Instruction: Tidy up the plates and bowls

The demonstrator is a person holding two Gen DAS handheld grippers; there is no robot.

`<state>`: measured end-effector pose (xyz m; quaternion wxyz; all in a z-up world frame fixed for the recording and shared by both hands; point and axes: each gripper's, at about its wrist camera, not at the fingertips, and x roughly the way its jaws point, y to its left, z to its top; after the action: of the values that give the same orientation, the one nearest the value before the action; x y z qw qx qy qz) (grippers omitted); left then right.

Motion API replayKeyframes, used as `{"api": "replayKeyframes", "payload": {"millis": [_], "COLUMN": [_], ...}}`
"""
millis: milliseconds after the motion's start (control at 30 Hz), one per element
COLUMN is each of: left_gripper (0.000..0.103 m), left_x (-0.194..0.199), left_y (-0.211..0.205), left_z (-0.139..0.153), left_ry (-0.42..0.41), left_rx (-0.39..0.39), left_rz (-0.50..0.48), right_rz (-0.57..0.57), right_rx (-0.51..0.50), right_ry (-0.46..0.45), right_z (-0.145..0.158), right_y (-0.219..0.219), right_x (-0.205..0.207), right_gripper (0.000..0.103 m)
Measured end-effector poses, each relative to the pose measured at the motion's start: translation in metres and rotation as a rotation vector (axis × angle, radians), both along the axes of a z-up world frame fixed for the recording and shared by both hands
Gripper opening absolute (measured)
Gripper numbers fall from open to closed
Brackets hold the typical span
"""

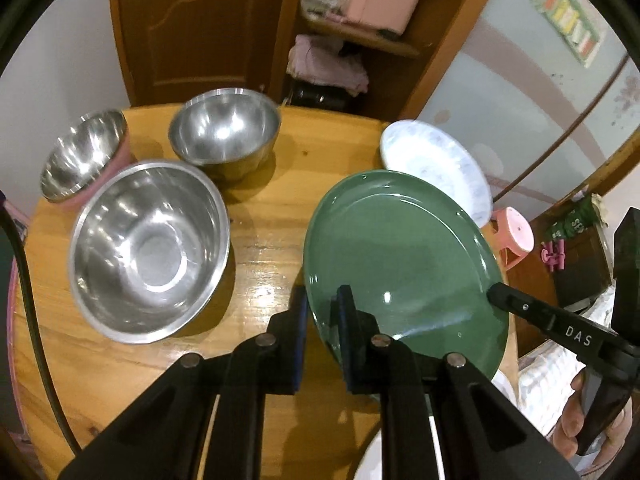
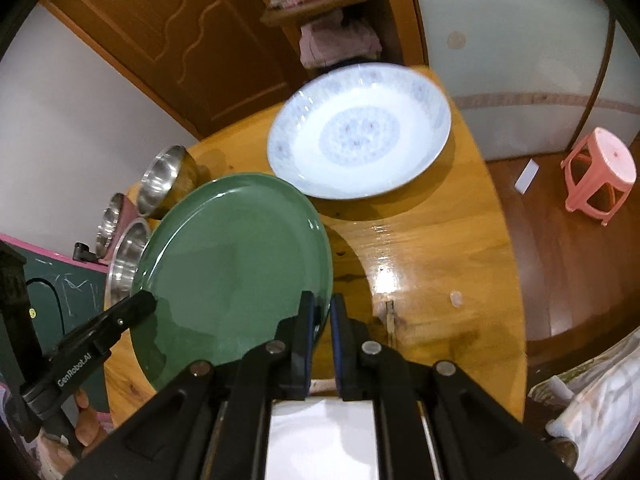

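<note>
You've got both tongs, left tongs (image 1: 322,312) and right tongs (image 2: 320,320), clenched on opposite rims of the green plate (image 1: 400,256), probably clear of the desk (image 1: 272,216); glazed, slippery, breakable

Three bowls (image 1: 150,252) stand left of the plate (image 1: 404,260), another plate (image 2: 358,130) behind it.

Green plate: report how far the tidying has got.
Done: nothing is stacked yet. In hand: the green plate is clamped at opposite rims by the left gripper and right gripper. Left: the patterned plate and three steel bowls sit apart on the table.
</note>
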<state>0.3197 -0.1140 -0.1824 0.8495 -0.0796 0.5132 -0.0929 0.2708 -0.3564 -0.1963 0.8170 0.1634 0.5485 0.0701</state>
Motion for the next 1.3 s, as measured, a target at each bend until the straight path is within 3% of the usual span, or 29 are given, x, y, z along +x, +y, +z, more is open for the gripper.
{"api": "replayKeyframes", "payload": {"millis": [233, 500, 667, 833, 1033, 1300], "left_gripper": [0.012, 0.012, 0.012, 0.012, 0.014, 0.014], "left_x": [-0.047, -0.111, -0.146, -0.169, -0.182, -0.184], "left_y": [0.003, -0.016, -0.03, -0.041, -0.046, -0.053], "left_z": [0.035, 0.045, 0.034, 0.002, -0.039, -0.062], "left_ry": [-0.056, -0.076, -0.071, -0.005, 0.083, 0.102], "left_rx": [-0.063, -0.112, -0.099, -0.086, -0.07, -0.034], "left_rz": [-0.055, -0.173, -0.241, -0.28, -0.28, -0.272], "right_rz": [-0.025, -0.093, -0.135, -0.159, -0.191, -0.191], "right_rx": [-0.005, -0.066, -0.102, -0.131, -0.119, -0.162], "right_ry": [-0.082, -0.152, -0.159, -0.138, -0.111, -0.084], "right_z": [0.042, 0.067, 0.055, 0.031, -0.001, -0.029], "right_y": [-0.004, -0.017, -0.019, -0.021, -0.023, -0.02], "right_x": [-0.063, -0.155, -0.201, -0.232, -0.247, -0.246], "right_gripper": [0.007, 0.008, 0.008, 0.008, 0.008, 0.008]}}
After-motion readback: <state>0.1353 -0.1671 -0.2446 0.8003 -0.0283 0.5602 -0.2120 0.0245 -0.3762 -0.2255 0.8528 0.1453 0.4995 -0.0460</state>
